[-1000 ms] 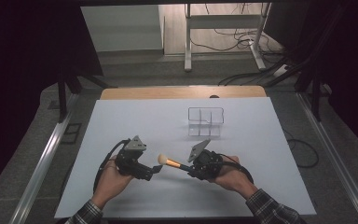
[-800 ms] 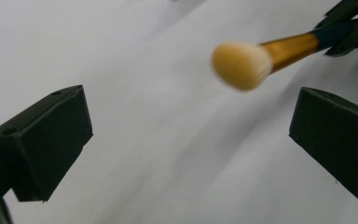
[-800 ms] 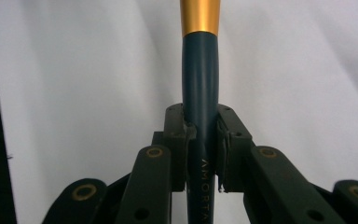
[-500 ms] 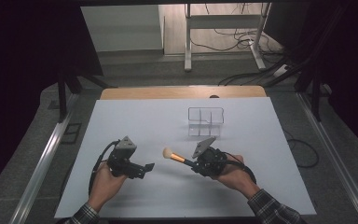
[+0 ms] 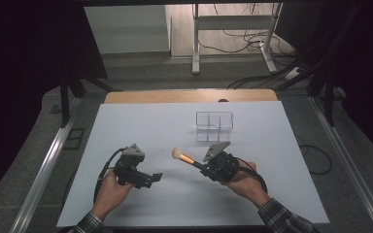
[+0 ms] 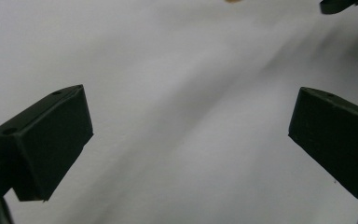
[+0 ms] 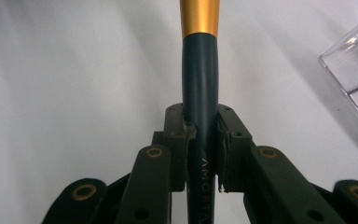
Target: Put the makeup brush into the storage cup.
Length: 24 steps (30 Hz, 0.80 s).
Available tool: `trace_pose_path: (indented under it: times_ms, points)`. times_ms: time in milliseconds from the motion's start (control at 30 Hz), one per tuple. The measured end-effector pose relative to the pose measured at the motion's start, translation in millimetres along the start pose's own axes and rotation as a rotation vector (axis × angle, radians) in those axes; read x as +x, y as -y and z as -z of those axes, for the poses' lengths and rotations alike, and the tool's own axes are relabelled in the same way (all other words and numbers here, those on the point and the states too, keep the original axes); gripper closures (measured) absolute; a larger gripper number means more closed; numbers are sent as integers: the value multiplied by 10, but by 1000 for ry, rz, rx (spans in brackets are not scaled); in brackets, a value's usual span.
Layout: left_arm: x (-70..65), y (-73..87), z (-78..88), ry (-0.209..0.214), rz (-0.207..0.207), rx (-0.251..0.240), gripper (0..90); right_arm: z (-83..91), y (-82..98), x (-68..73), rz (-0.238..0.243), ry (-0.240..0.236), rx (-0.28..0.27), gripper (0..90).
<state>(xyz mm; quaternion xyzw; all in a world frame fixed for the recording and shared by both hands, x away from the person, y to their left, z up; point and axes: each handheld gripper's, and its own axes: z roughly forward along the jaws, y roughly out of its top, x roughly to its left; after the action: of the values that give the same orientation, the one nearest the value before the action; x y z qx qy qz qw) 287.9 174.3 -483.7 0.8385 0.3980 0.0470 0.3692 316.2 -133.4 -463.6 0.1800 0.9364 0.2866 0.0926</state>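
Both grippers are black. The left gripper (image 5: 156,177) has a grey three-cornered plate on top and a black cable that loops back past the hand. The right gripper (image 5: 200,165) has the same grey plate and a black cable too. Up close its arms have round brass-coloured rivets. The person wears checked sleeves (image 5: 282,219) in dark and light squares.
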Motion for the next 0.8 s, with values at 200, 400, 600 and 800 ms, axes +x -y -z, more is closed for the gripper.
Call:
trace_pose_path:
  times_ms: [200, 400, 600, 800]
  points:
    - [-37, -48, -15, 26, 10, -19, 2, 17, -9, 29, -15, 24, -35, 762]
    - [-83, -129, -33, 54, 14, -32, 0, 35, -15, 61, -35, 52, -77, 762]
    - [-128, -221, -57, 87, 8, -39, 0, 56, -14, 91, -58, 72, -113, 762]
    - [-150, -301, -82, 146, 17, -64, 0, 84, -14, 139, -77, 89, -152, 762]
